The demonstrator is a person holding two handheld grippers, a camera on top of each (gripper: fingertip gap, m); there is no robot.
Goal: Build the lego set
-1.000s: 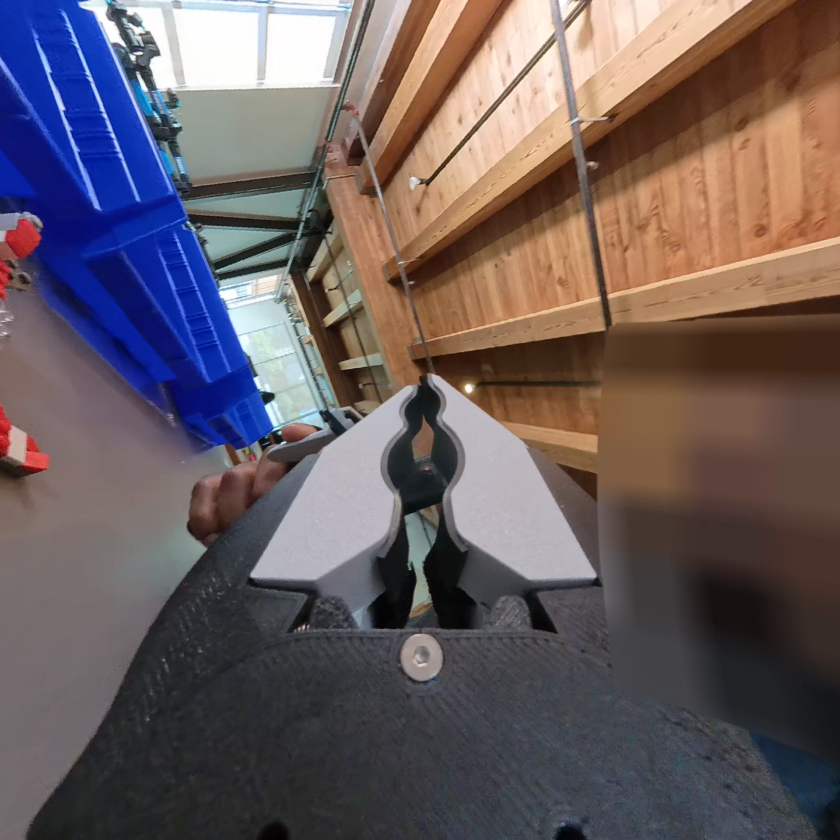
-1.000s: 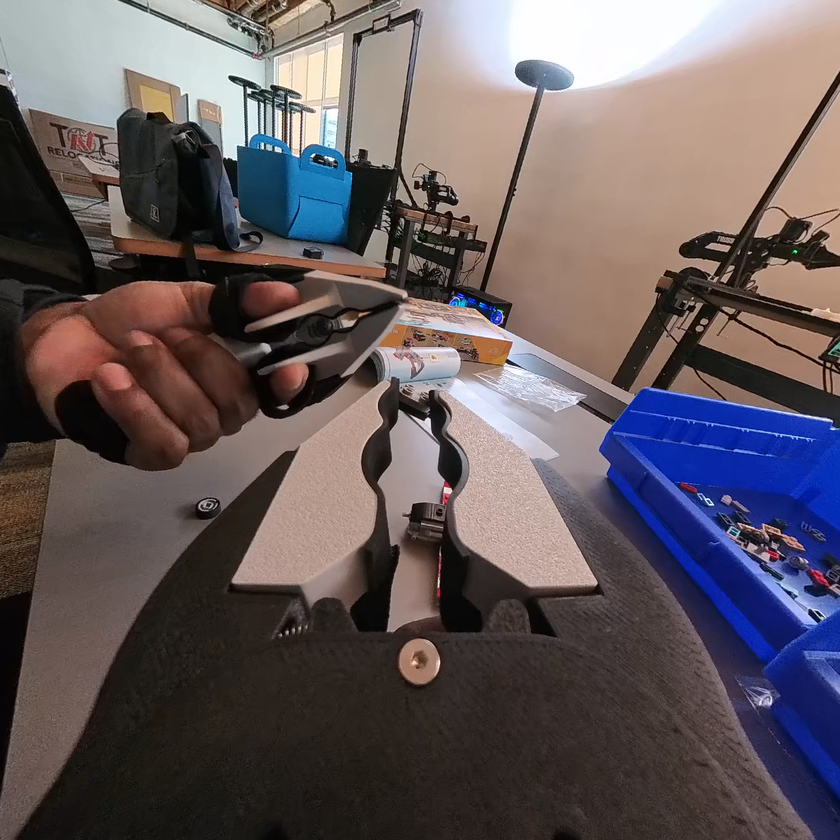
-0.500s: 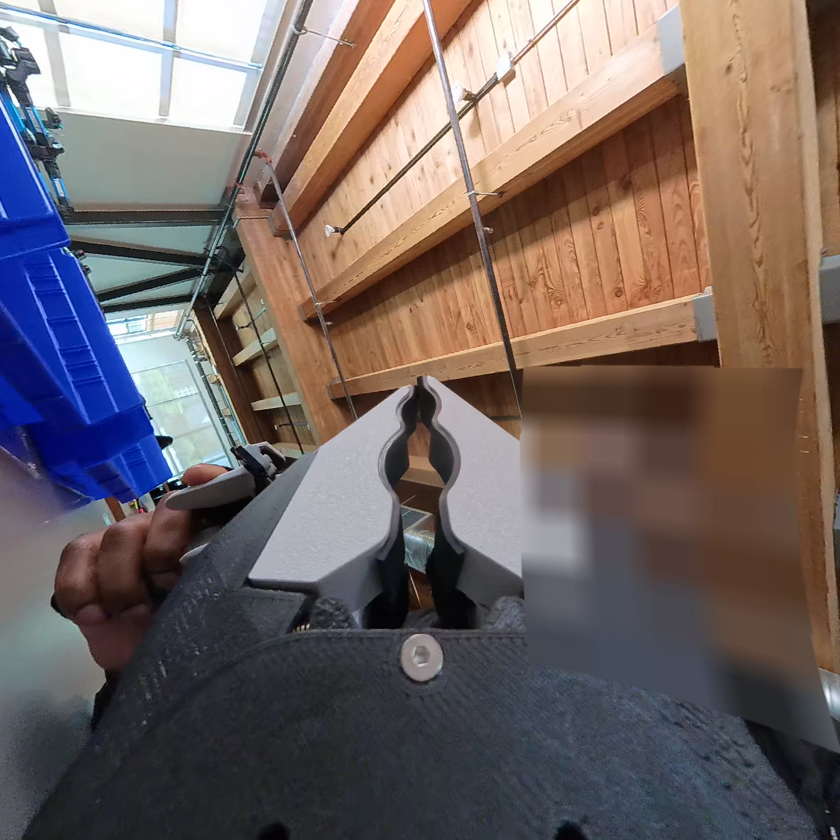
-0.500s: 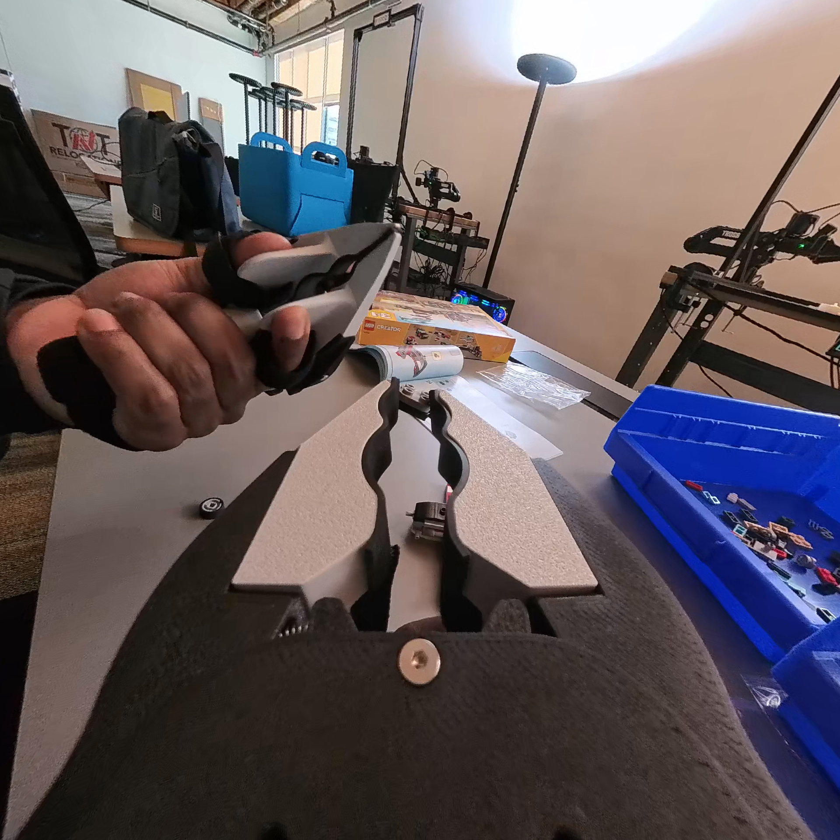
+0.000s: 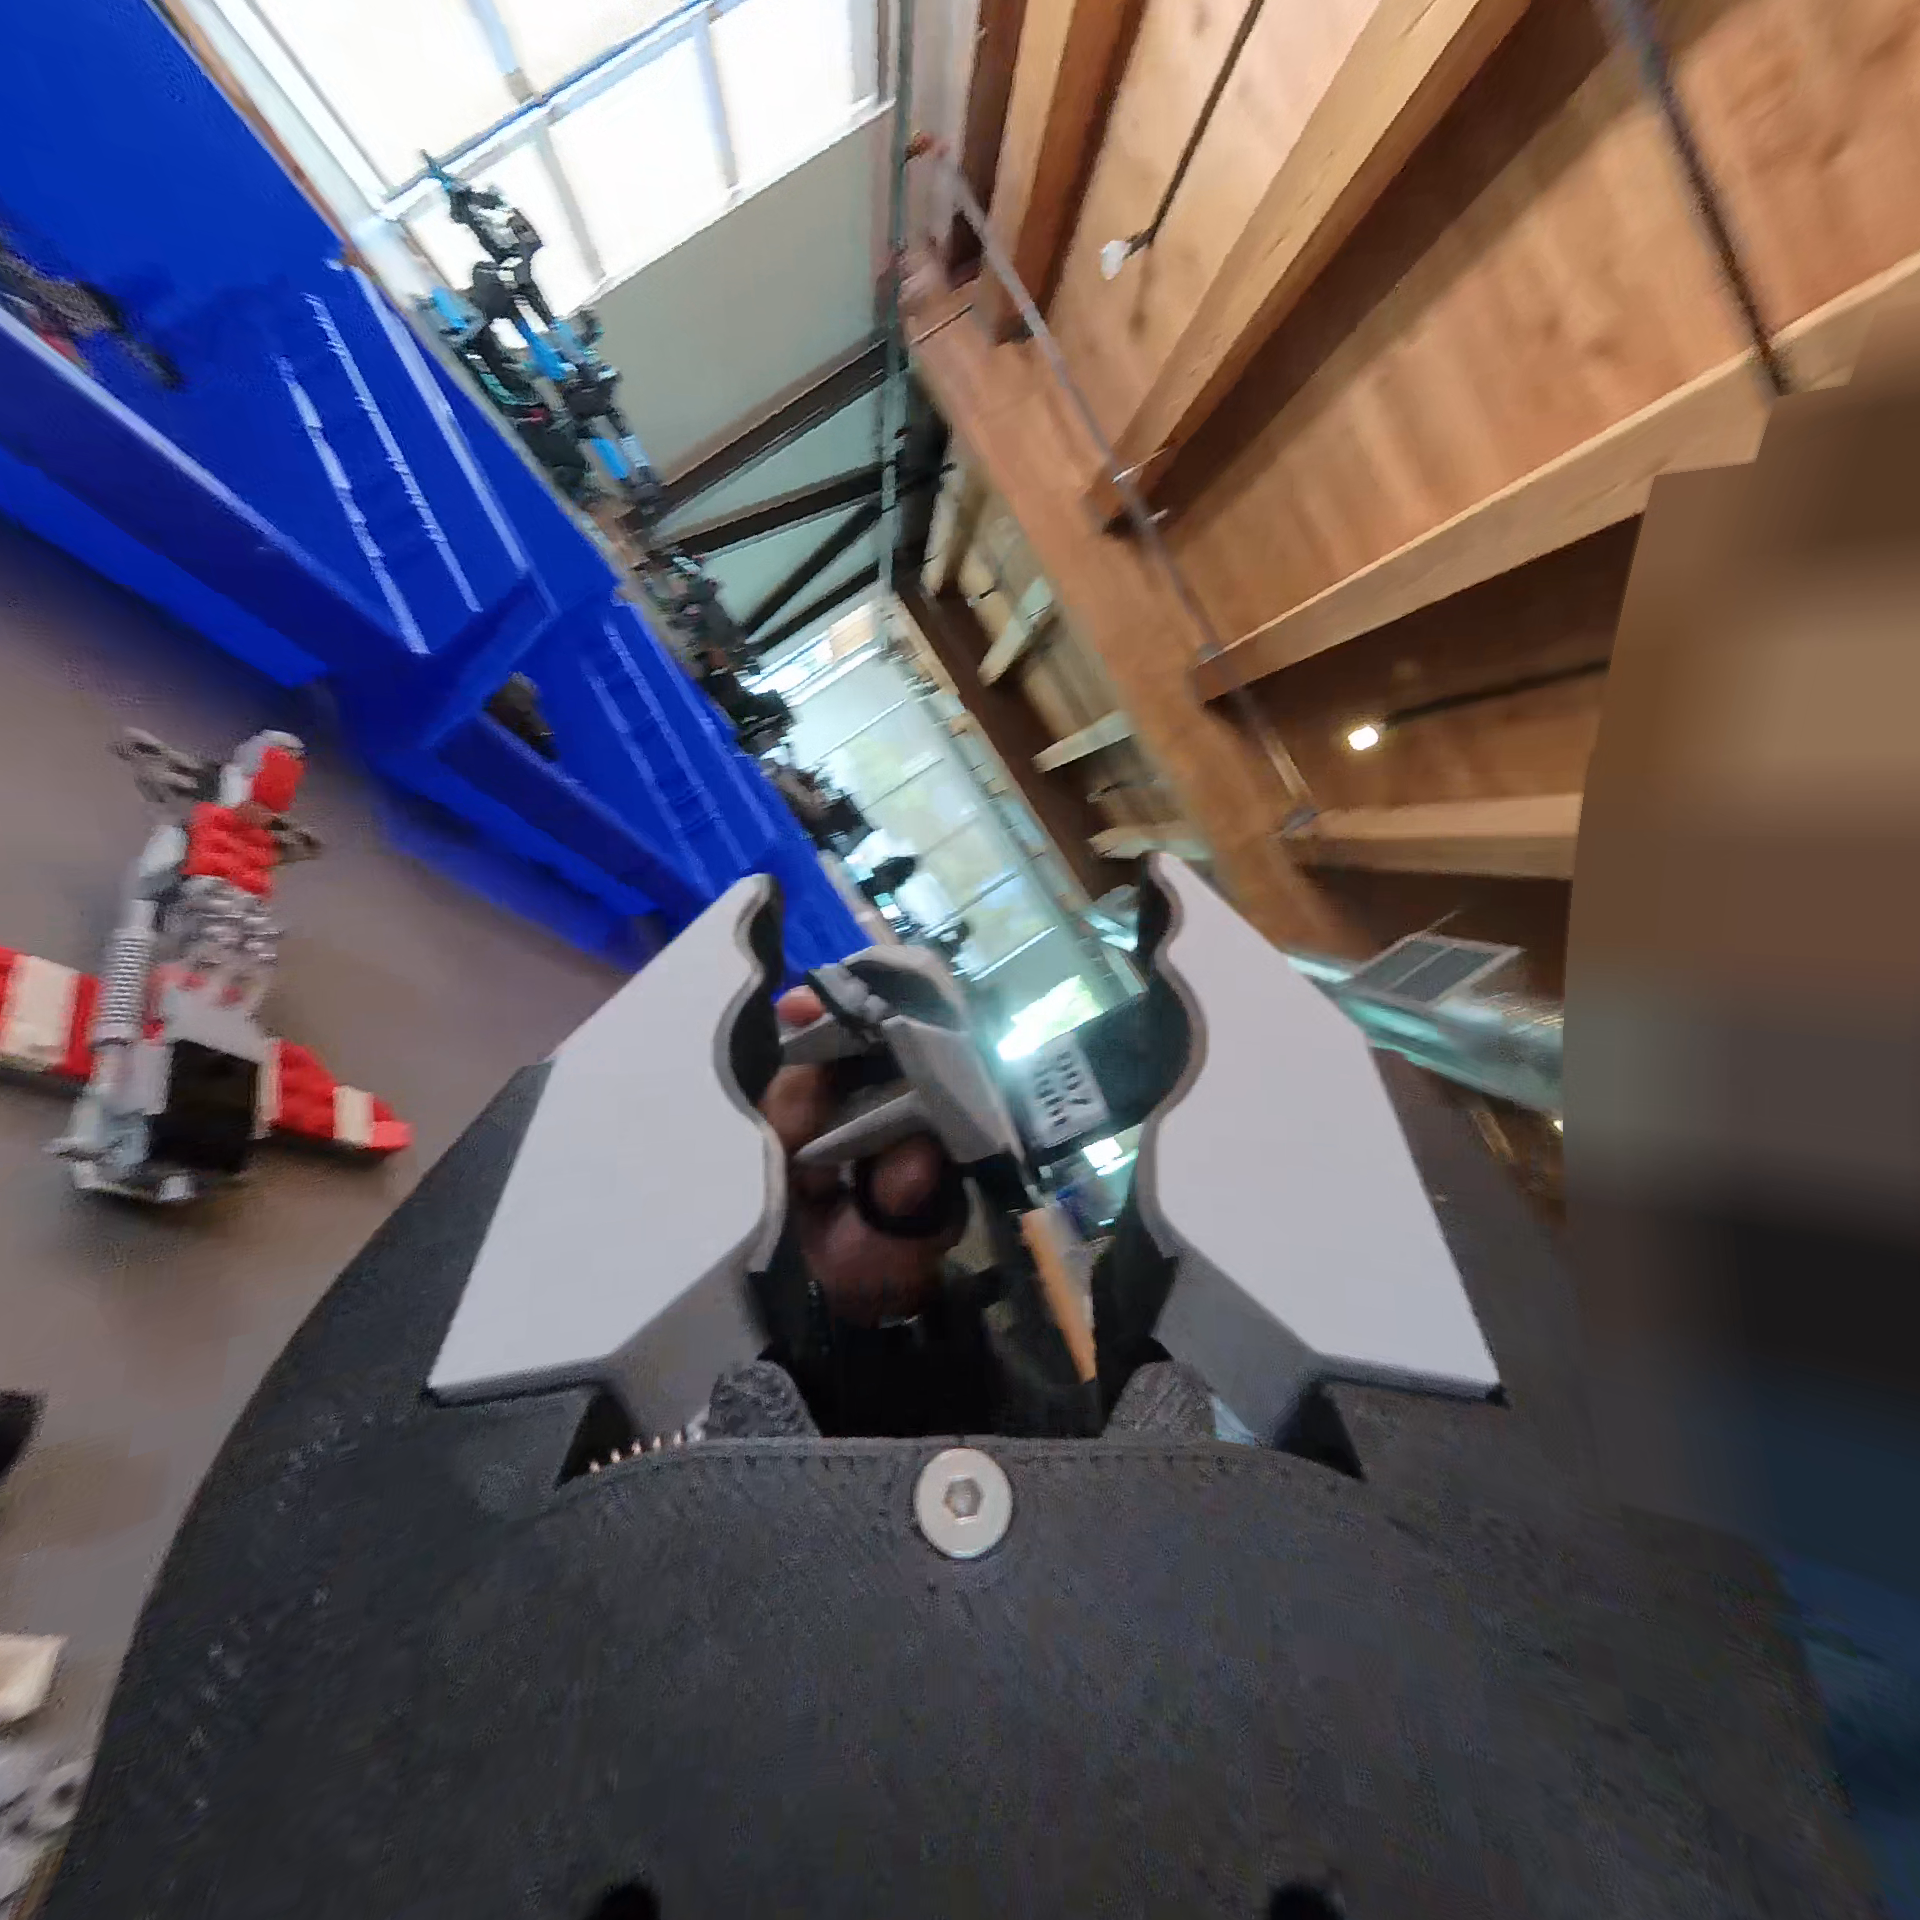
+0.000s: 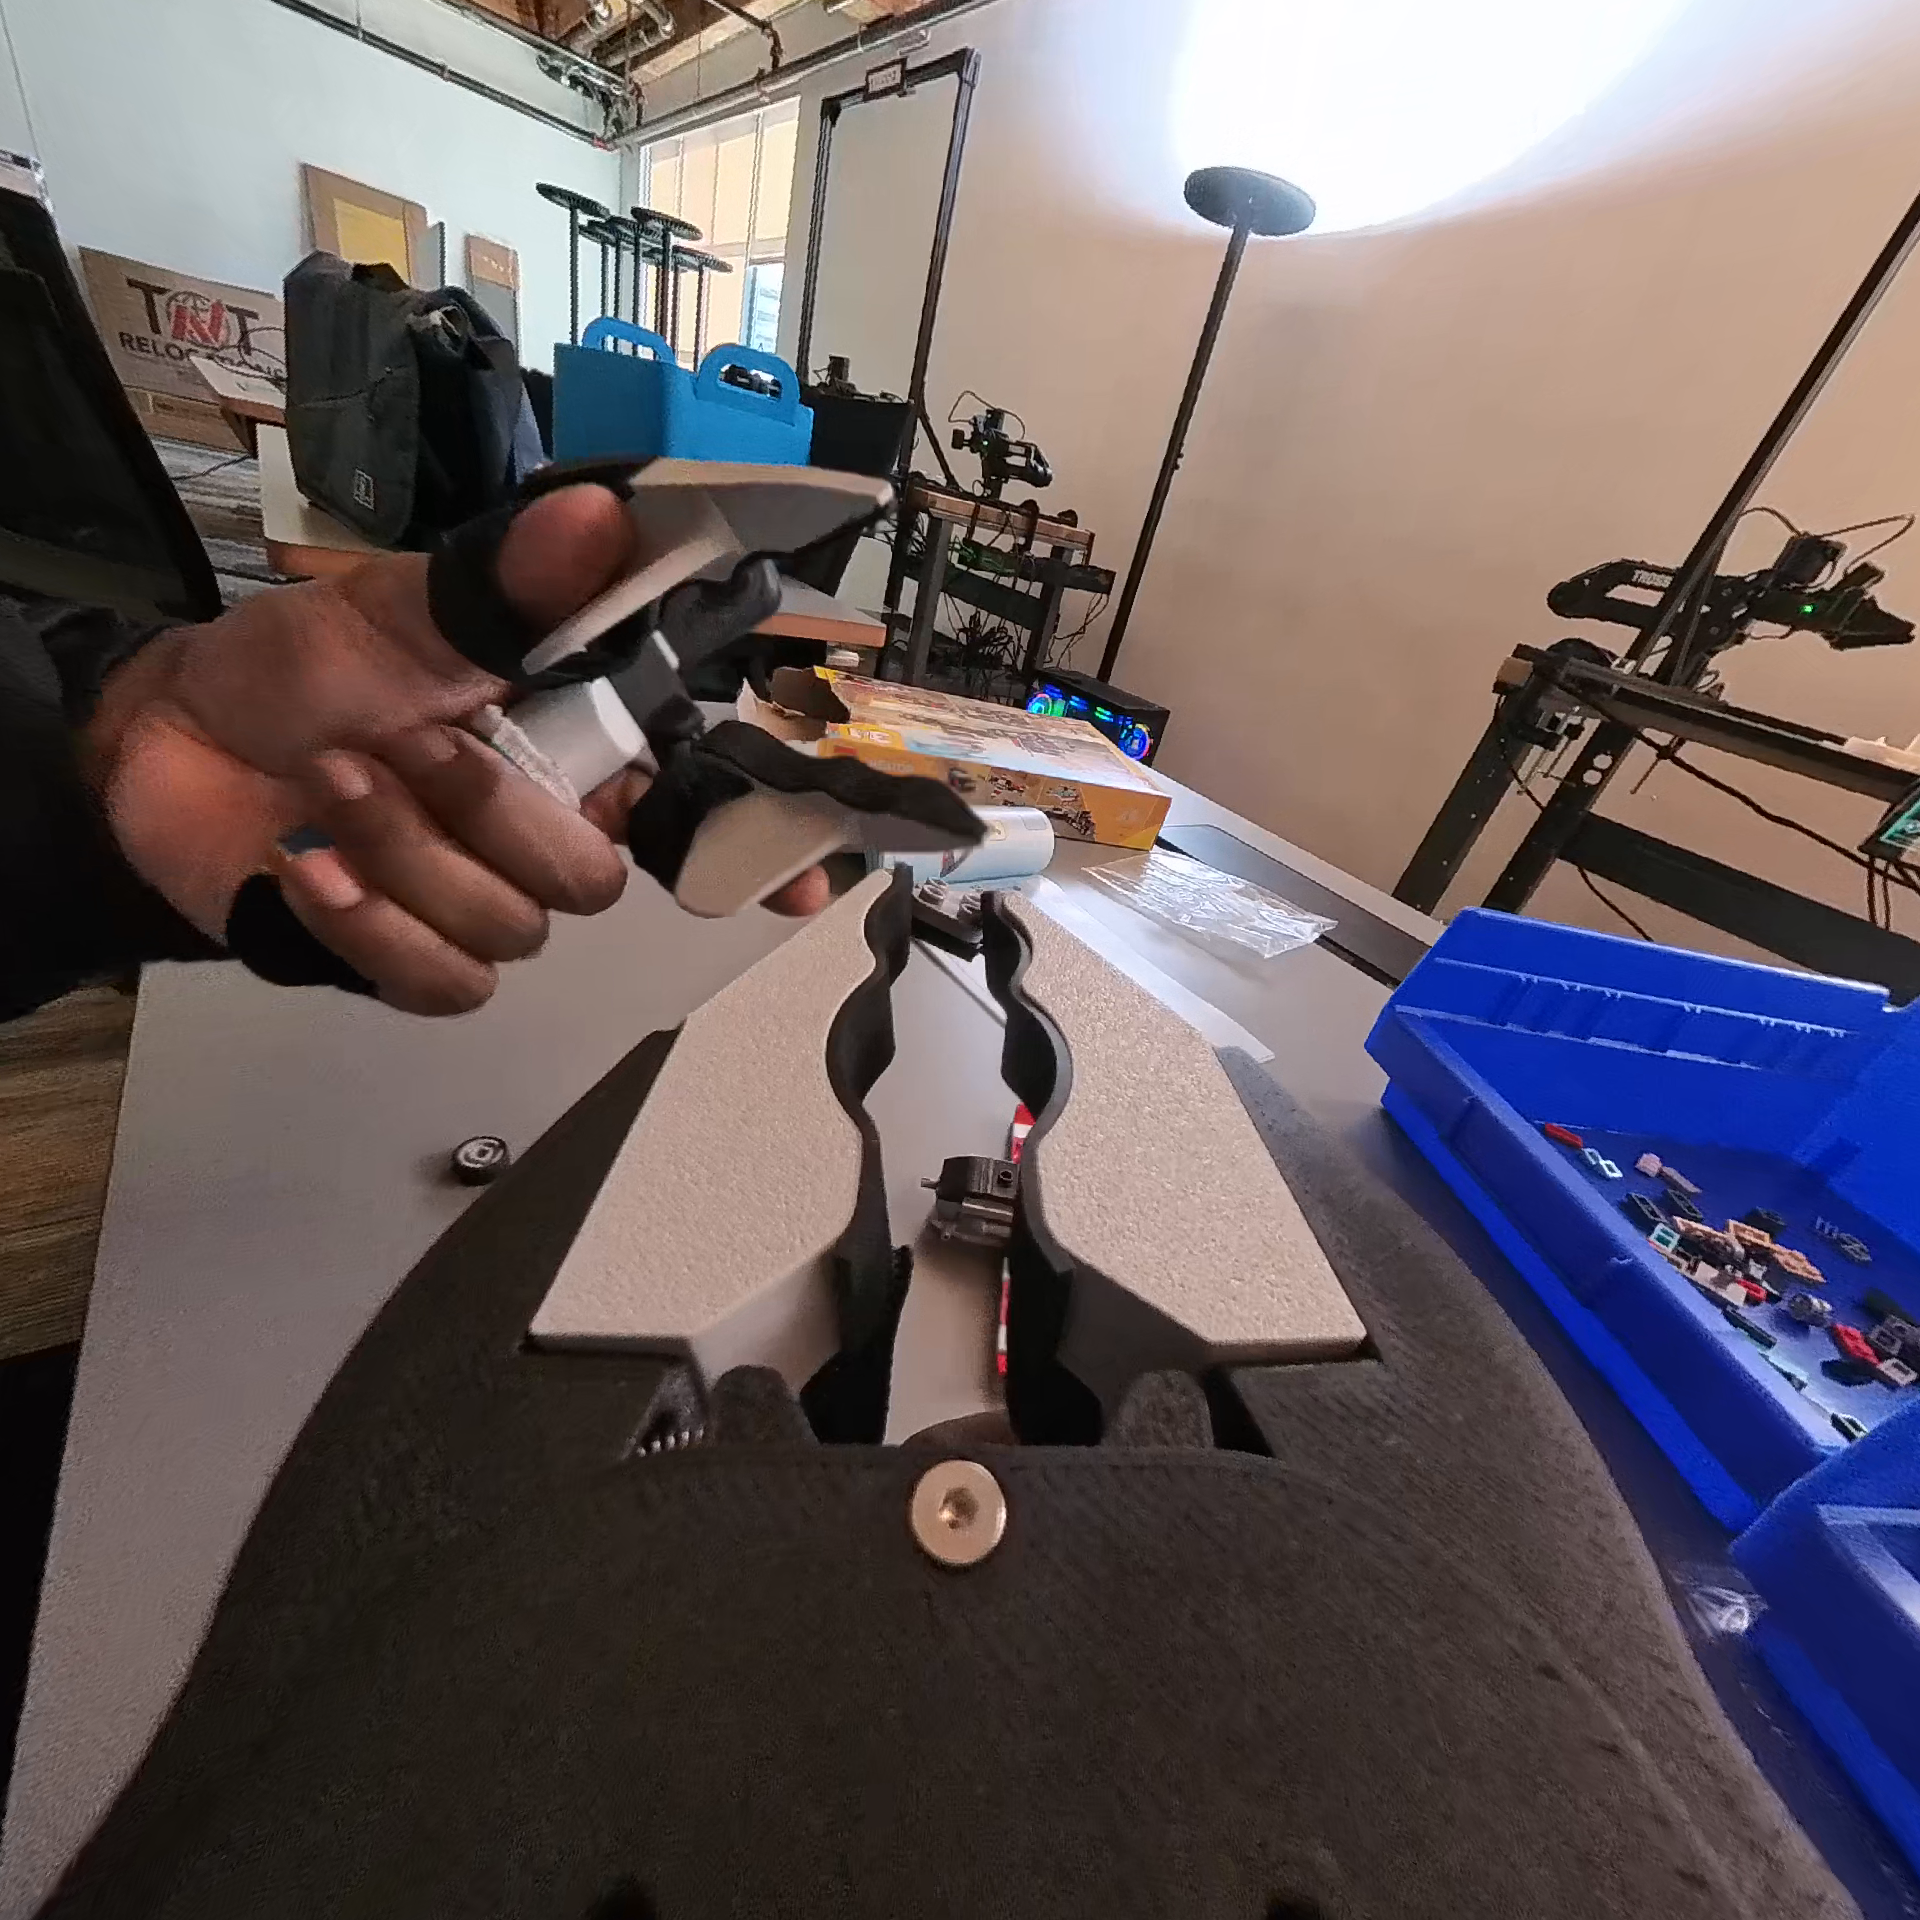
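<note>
The left gripper [image 5: 961, 935] had been closed a moment before. Its jaws were now spread wide with nothing between them, and its camera had been swung down so that the worktop [image 5: 343, 1299] came back into view. It is judged that this gripper had been freed for the next piece rather than engaged in a join.

In the left wrist view, the partly built red, white and grey lego model [image 5: 197, 997] was seen lying towards the left of the worktop, short of the blue bins [image 5: 312, 436] at its far edge, untouched by either gripper.

From the right wrist view, the hand [image 6: 343, 769] carrying the left gripper was held above the worktop's left side, over a small black round piece [image 6: 480, 1158]. The right gripper [image 6: 943, 904] was unchanged, its jaws narrowly parted and pinching nothing. A small dark piece [image 6: 971, 1195] was seen through the gap; whether it lay on the worktop or leaned on a pad could not be told.

Beyond it, the lego box [image 6: 987, 758], a rolled booklet [image 6: 1013, 842] and a clear bag [image 6: 1205, 904] were set towards the far edge. The loose pieces [image 6: 1745, 1247] were kept in the blue bin [image 6: 1621, 1049] at the right edge. The raised left gripper stood partly across the right one's path forward.
</note>
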